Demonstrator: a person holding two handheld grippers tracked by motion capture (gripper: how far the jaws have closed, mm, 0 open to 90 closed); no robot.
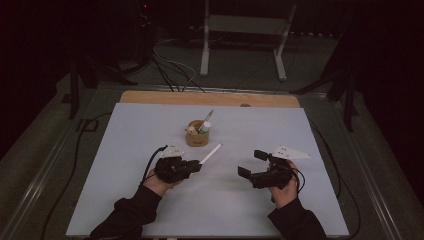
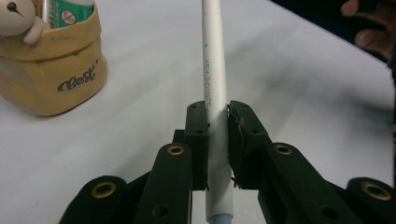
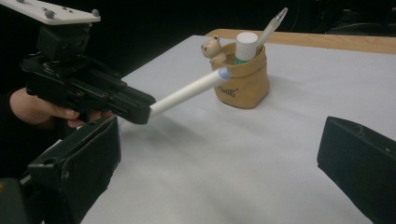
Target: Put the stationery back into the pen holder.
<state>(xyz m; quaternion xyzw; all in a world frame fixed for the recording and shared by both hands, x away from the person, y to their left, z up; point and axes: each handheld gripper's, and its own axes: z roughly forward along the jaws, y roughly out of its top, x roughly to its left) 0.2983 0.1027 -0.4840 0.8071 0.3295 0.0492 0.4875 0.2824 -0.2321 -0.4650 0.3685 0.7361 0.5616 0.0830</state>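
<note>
My left gripper [image 1: 199, 164] [image 2: 217, 116] is shut on a white pen [image 1: 211, 153] [image 2: 212, 65] [image 3: 187, 93], which sticks out ahead of the jaws above the white mat, pointing up and to the right in the high view. A tan pen holder [image 1: 197, 136] [image 2: 56, 79] [image 3: 243, 84] with a small bear figure stands just beyond it, holding a white-capped tube and another pen. My right gripper [image 1: 252, 164] [image 3: 219, 154] is open to the right of the pen, its jaws wide apart with nothing between them.
A white mat [image 1: 150, 200] covers the wooden table [image 1: 150, 96]. Cables trail off both grippers. A metal stand [image 1: 242, 30] and more cables lie on the floor beyond the far edge.
</note>
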